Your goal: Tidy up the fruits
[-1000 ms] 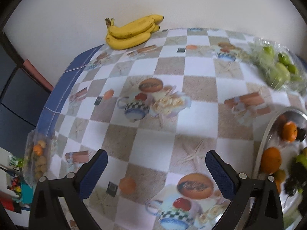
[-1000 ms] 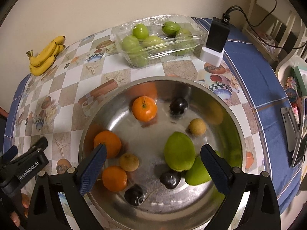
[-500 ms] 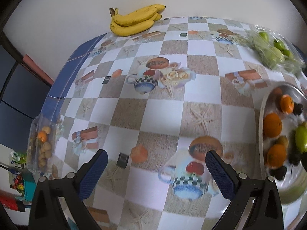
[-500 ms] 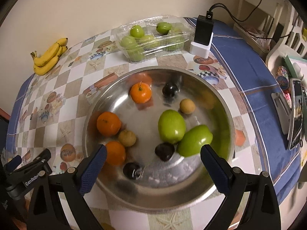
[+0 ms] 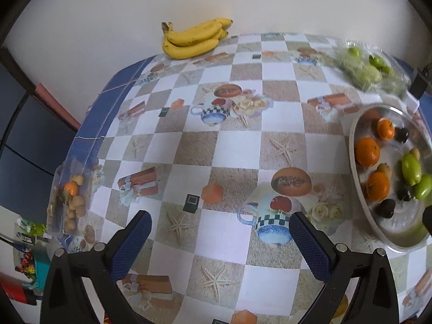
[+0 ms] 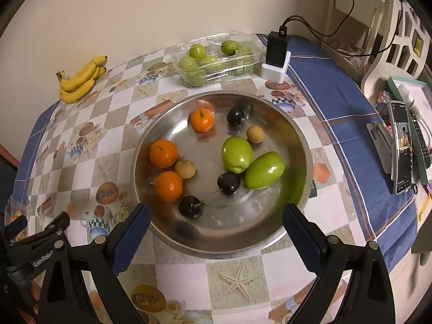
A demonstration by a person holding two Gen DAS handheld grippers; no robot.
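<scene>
**Both claws empty above the fruit table**

Over the checked tablecloth (image 5: pixel 237 148), both my claws hang spread and empty — the left gripper (image 5: pixel 220 243) above bare cloth, the right gripper (image 6: pixel 216 232) just short of the near rim of the steel bowl (image 6: pixel 302 145). I judge this to be a moment of choosing: nothing is pinched, and the sorting has plenty left to do.

Mixed fruit lies loose in the bowl. Three oranges (image 6: pixel 163 153) sit toward its left side, two large green fruits (image 6: pixel 237 154) touch each other right of centre, three dark plums (image 6: pixel 190 206) are scattered from far to near, and two small tan fruits (image 6: pixel 185 169) lie apart, one pressed against an orange. Beyond the bowl, a clear tray of green fruit (image 6: pixel 216 62) rests at the far side, and a bunch of bananas (image 5: pixel 194 39) lies against the wall at far left. A clear packet of small tan fruit (image 5: pixel 68 199) sits at the table's left edge.

My next move calls for picking one round piece — the nearest plum seems easiest for the right claw. These fruits are smooth and will roll on the steel, so I should come down square over the middle.
</scene>
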